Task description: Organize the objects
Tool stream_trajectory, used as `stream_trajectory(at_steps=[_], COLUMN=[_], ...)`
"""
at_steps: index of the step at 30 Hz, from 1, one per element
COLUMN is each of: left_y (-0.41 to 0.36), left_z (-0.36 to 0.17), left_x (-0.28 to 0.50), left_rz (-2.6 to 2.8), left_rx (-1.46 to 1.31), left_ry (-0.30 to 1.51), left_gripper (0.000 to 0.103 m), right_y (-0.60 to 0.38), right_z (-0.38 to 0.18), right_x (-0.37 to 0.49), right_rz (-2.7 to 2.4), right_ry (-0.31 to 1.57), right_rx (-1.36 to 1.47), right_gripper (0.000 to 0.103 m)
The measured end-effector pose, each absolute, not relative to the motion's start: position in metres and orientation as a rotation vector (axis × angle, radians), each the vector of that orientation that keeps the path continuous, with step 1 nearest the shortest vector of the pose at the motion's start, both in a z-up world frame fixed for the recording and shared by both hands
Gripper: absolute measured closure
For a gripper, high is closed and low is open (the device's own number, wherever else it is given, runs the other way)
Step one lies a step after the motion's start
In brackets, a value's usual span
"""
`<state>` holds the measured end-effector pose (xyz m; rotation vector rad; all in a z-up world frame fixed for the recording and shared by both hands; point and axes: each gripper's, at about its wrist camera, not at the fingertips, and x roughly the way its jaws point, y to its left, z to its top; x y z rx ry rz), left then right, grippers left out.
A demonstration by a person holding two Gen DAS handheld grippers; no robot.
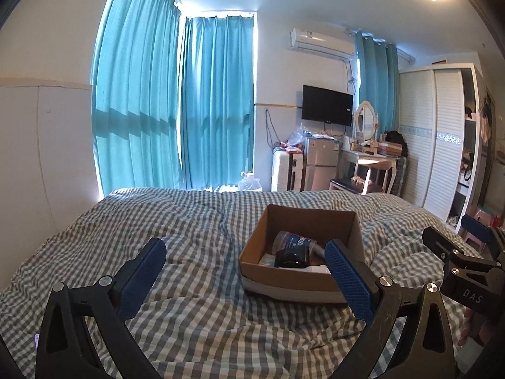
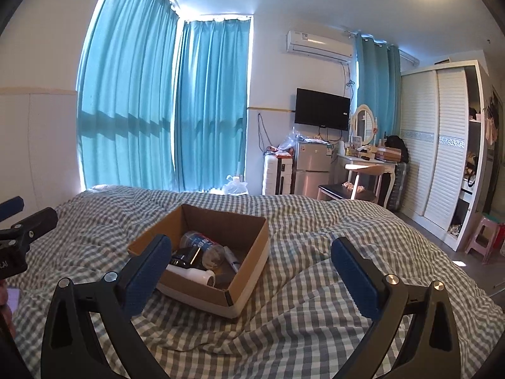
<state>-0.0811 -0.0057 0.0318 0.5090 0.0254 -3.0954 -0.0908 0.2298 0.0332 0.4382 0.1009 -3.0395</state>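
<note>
An open cardboard box (image 1: 311,218) (image 2: 249,246) sits on the checked bedspread (image 1: 195,230) (image 2: 315,230). Inside lie a clear plastic bottle with a blue label (image 1: 295,240) (image 2: 202,241), a black object (image 1: 291,259) (image 2: 186,257), a white tube (image 2: 192,274) and a marker pen (image 2: 232,259). My left gripper (image 1: 247,251) is open and empty, just left of and before the box. My right gripper (image 2: 252,249) is open and empty, its left finger in front of the box's near corner. The right gripper also shows at the right edge of the left wrist view (image 1: 467,252).
Teal curtains (image 1: 176,104) hang behind the bed. A small fridge (image 2: 311,170), a wall TV (image 2: 322,113), a dressing table with mirror (image 2: 366,161), a white wardrobe (image 2: 442,145) and a pink stool (image 2: 483,233) stand at the right.
</note>
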Motion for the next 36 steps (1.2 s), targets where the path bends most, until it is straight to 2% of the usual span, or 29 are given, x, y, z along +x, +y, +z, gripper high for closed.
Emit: stream_trajectory(at_steps=[8, 36], left_y=[0.004, 0.007], left_z=[0.017, 0.017], left_x=[-0.083, -0.081], left_rz=[-3.090, -3.089], left_rx=[0.553, 0.563], left_ry=[-0.050, -0.104], left_gripper=[0.000, 0.000], right_y=[0.230, 0.225], right_z=[0.019, 0.020], right_x=[-0.094, -0.093], right_rz=[-3.024, -2.999], right_ry=[0.111, 0.089], right_rx=[0.499, 0.514], right_gripper=[0.002, 0.002])
